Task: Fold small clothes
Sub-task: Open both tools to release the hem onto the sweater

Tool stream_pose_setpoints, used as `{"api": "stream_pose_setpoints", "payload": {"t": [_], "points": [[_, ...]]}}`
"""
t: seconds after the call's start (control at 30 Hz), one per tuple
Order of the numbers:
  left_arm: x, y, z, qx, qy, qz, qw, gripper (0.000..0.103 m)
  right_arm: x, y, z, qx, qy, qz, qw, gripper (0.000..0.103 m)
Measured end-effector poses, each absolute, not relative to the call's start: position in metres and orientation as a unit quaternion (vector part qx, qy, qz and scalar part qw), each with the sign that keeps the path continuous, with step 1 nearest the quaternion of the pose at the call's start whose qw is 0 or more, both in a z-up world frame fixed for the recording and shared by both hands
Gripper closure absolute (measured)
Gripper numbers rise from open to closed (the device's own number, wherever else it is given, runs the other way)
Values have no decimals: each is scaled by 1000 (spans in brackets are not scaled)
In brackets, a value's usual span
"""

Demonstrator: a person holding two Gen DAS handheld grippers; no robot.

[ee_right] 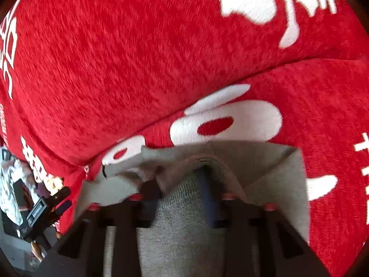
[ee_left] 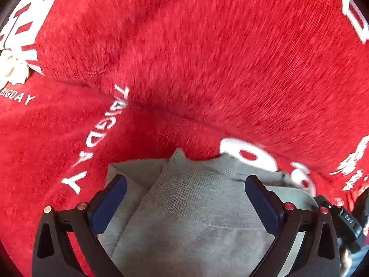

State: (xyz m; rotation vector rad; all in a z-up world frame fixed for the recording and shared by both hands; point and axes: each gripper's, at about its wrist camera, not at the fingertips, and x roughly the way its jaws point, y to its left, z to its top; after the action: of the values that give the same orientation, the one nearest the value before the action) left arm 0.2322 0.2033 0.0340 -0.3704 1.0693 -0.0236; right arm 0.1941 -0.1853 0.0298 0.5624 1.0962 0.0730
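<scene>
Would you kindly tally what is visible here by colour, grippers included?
Grey garment: 1
Red blanket with white lettering: 1
Black grippers: 2, left gripper and right gripper
Total: 4

Both cams are wrist fisheyes, each looking fwd along its own tongs and steeply down, v. close to the surface.

Left wrist view: left tongs frame the bottom edge, grey garment right under the lens, red blanket w/ white print fills the rest. The other tool pokes in at lower right.

Right wrist view: right tongs at bottom centre, partly under a fold of the same grey garment, same red blanket beyond. The other tool shows at lower left, so the 2 cams sit side by side.

Shared: grey garment, white ring-shaped print just past it.
</scene>
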Motion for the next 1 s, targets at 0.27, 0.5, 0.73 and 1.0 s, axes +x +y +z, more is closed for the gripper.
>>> {"api": "stream_pose_setpoints", "payload": {"t": [0.27, 0.5, 0.73, 1.0], "points": [[208, 191, 42, -124, 497, -26, 858, 1, 174, -176, 77, 190, 467, 56, 862, 38], [229, 155, -5, -25, 530, -6, 848, 1, 202, -132, 33, 108, 533, 74, 836, 38], [230, 199, -20, -71, 538, 37, 839, 1, 204, -159, 17, 146, 527, 73, 834, 44], [161, 165, 28, -19, 485, 16, 874, 1, 147, -115, 64, 11, 486, 45, 873, 39]]}}
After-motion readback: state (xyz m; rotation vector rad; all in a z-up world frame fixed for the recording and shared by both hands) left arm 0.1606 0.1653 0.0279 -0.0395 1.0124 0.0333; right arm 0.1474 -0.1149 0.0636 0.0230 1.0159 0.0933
